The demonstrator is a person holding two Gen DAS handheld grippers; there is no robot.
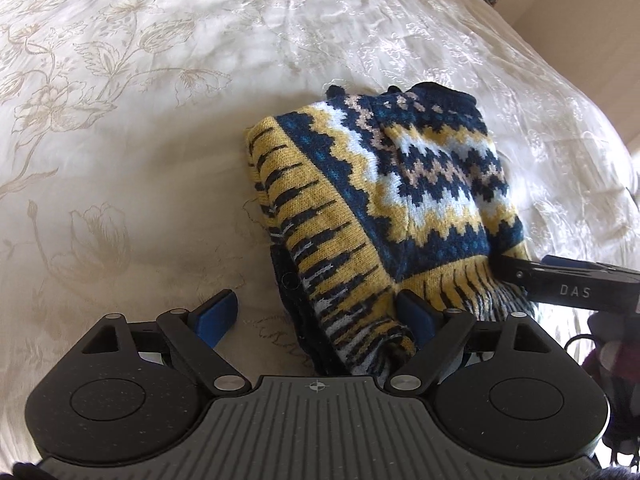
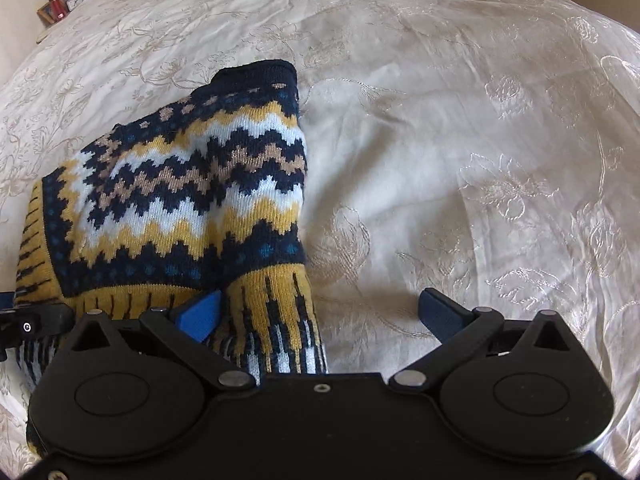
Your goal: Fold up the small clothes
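A small knitted sweater (image 1: 400,184) with navy, yellow, white and tan zigzags lies folded on the bed. It also shows in the right wrist view (image 2: 180,200). My left gripper (image 1: 316,308) is open, its jaws spread around the sweater's near left edge. My right gripper (image 2: 320,312) is open, its jaws spread around the sweater's near right corner. The right gripper also shows in the left wrist view (image 1: 560,280), low at the sweater's right side. The left gripper's tip shows at the left edge of the right wrist view (image 2: 24,324).
The cream bedspread (image 1: 160,120) with an embroidered flower pattern covers the whole surface, also seen in the right wrist view (image 2: 460,160). A bedside table with a lamp, clock and small frame (image 2: 60,0) stands at the far corner.
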